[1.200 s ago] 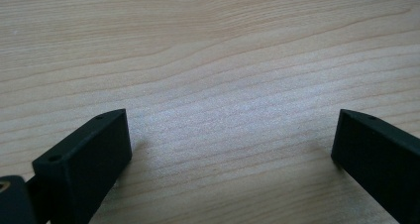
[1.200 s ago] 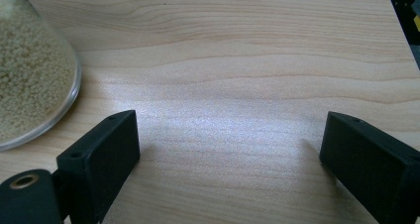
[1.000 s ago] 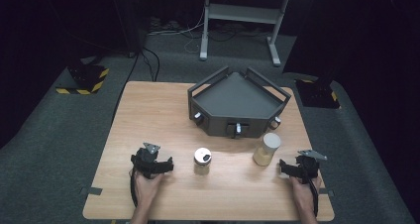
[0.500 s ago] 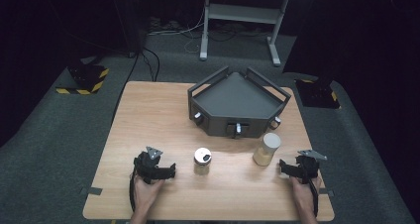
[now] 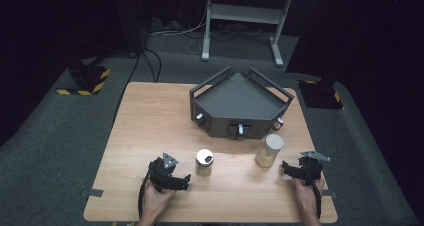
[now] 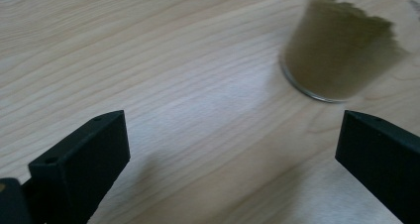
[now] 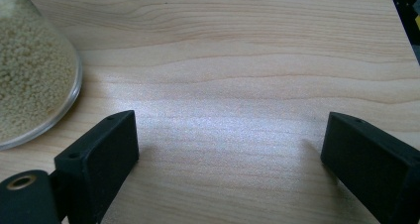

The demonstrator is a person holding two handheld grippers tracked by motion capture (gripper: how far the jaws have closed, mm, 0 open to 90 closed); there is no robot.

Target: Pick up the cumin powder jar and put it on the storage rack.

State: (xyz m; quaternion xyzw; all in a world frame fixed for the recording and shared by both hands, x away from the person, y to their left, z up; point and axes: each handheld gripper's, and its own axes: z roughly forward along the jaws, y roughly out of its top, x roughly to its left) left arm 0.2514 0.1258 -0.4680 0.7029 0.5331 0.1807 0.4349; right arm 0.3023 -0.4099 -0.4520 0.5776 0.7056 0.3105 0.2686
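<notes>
A small glass jar (image 5: pixel 204 162) with a metal lid stands on the wooden table (image 5: pixel 150 121), near the front middle. In the left gripper view the jar (image 6: pixel 337 50) shows dark greenish contents at the upper right, blurred. My left gripper (image 5: pixel 184 179) (image 6: pixel 233 140) lies just left of it, open, with bare wood between the jaws. A taller jar of pale grains (image 5: pixel 270 150) (image 7: pixel 29 75) stands to the right. My right gripper (image 5: pixel 286 169) (image 7: pixel 230 135) rests right of it, open and holding nothing.
A dark grey angular tray (image 5: pixel 240 128) with raised rails and small knobs on its front wall sits at the back middle of the table. Beyond the table are a carpeted floor, a metal stand (image 5: pixel 242 16) and yellow-black striped blocks (image 5: pixel 82 83).
My left gripper has slid a little toward the near edge and rightward, closer to the small jar. The right gripper and both jars have stayed where they were.
</notes>
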